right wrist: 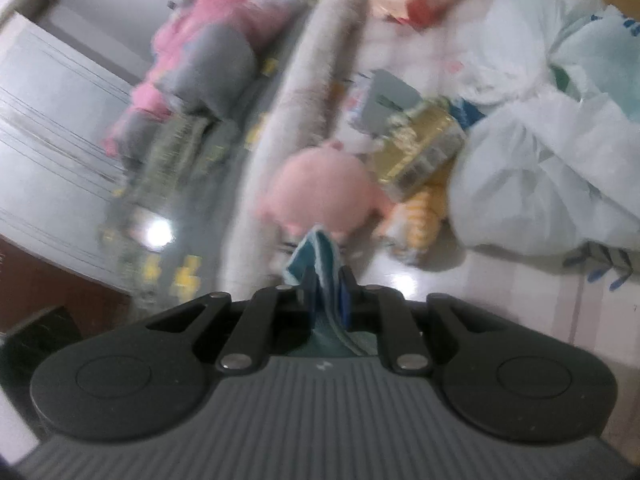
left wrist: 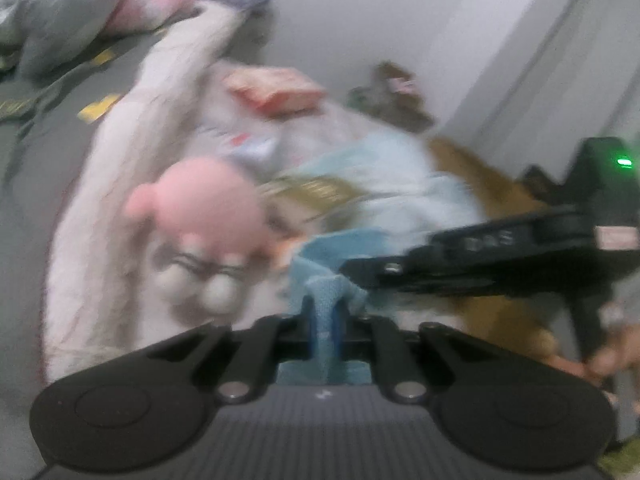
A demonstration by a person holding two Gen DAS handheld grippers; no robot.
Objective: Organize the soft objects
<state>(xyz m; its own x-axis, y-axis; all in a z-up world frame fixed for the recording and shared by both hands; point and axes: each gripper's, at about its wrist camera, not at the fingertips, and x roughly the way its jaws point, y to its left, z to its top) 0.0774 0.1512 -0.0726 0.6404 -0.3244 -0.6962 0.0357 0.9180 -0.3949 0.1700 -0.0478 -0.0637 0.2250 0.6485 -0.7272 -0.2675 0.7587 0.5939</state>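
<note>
L gripper (left wrist: 325,322) jaws clamp blue cloth (left wrist: 332,280) | R gripper (right wrist: 327,294) same (blurry) | pink plush (right wrist: 320,192) beyond

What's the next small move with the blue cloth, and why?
Probably draw the two apart to stretch the blue cloth flat before folding. The left hand-held gripper and the right hand-held gripper are each shut on a bunched edge of it, and it hangs crumpled above the pink plush toy. Blur hides how much slack remains.

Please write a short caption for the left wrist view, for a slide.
Left gripper shut on a blue cloth, above a pink plush toy; the right gripper enters from the right.
</note>
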